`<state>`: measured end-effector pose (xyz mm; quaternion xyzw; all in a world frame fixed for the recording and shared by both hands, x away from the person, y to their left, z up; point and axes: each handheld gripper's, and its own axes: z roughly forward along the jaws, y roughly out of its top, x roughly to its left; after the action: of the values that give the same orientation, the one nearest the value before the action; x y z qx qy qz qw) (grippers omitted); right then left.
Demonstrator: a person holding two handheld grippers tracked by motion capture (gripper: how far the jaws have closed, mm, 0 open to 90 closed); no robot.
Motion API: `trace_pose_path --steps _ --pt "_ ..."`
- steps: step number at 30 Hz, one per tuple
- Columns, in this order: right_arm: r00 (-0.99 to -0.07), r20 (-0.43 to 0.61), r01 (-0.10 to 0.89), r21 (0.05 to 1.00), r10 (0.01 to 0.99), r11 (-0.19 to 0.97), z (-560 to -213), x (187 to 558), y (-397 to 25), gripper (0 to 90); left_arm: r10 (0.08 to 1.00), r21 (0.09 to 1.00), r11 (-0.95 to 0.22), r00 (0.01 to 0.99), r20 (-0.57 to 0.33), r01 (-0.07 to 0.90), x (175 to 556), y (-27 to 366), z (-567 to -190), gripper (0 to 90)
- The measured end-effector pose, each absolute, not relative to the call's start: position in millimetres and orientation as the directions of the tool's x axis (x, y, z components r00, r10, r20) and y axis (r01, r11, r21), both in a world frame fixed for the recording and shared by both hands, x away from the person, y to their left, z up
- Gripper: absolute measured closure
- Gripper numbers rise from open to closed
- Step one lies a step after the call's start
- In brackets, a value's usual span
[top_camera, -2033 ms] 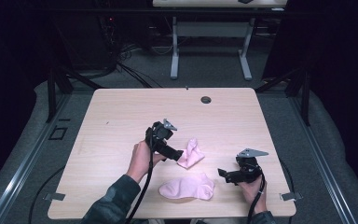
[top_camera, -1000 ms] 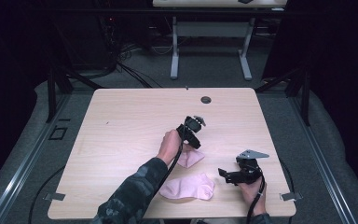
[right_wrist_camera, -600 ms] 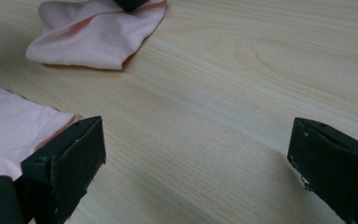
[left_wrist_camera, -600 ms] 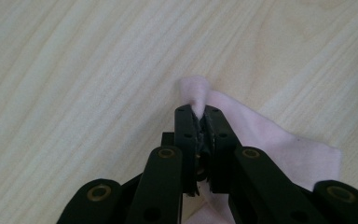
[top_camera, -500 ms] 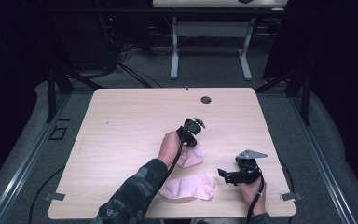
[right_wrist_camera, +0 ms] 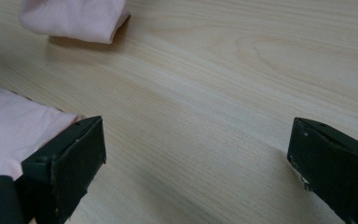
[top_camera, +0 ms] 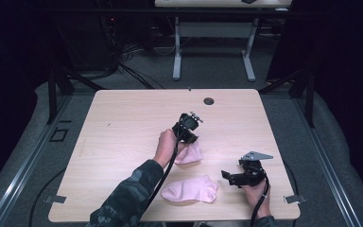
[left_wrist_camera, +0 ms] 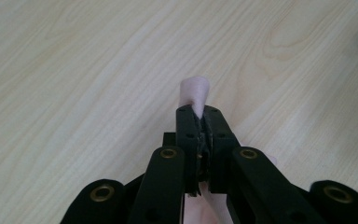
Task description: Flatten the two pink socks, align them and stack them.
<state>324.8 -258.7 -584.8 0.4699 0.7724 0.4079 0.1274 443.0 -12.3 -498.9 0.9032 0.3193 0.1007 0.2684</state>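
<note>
Light wood bench (top_camera: 123, 123) with two pink socks on it. Left claw (top_camera: 187, 128) sits mid-bench, tilted, jaws clenched tight on a fold of the far pink sock (top_camera: 190, 153); in the left gripper view a pinched tip of that sock (left_wrist_camera: 195, 93) pokes out beyond the closed jaw tips, with more pink fabric under the claw (left_wrist_camera: 200, 135). The rest of this sock lies bunched on the bench just near-right of the left hand (top_camera: 166, 144), which wears a camo sleeve (top_camera: 127, 198). The second pink sock (top_camera: 191, 190) lies flat near the front edge, left of the right claw (top_camera: 227, 177). Right claw rests low at the near right, jaws released and wide apart, pointing left toward the flat sock, gripping nothing. In the right gripper view the left jaw sits right at the flat sock's edge (right_wrist_camera: 14, 130), whether touching cannot be told; bare bench between the jaws (right_wrist_camera: 191, 140), and the held sock's end (right_wrist_camera: 72, 18) is farther off at top left. Round cable hole (top_camera: 209, 101) at the far side of the bench. Second table's legs (top_camera: 212, 42) beyond on the grey floor.
</note>
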Motion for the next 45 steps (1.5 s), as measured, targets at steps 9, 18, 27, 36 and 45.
trace_pose_path --steps 9,18,27,36,45 --pt "-0.547 0.248 0.621 0.761 0.8 0.188 -576 326 -261 7.5 0.601 0.607 -0.636 0.8 0.001 0.477 434 -18 -476 86.9" --pt "-0.648 0.237 0.563 0.79 0.723 0.245 -549 341 -233 22.5 0.567 0.656 -0.622 0.824 0.001 0.427 424 -23 -453 86.9" --pt "-0.716 0.28 0.545 0.797 0.64 0.261 -552 363 -210 57.4 0.544 0.706 -0.582 0.838 -0.03 0.403 415 -24 -437 86.9" --pt "-0.69 0.236 0.537 0.8 0.684 0.266 -547 363 -214 88.0 0.547 0.744 -0.528 0.834 -0.071 0.409 416 -15 -436 86.8" --pt "-0.611 0.034 0.506 0.785 0.791 0.357 -509 356 -225 87.6 0.553 0.781 -0.447 0.821 -0.141 0.435 416 -3 -445 86.8"
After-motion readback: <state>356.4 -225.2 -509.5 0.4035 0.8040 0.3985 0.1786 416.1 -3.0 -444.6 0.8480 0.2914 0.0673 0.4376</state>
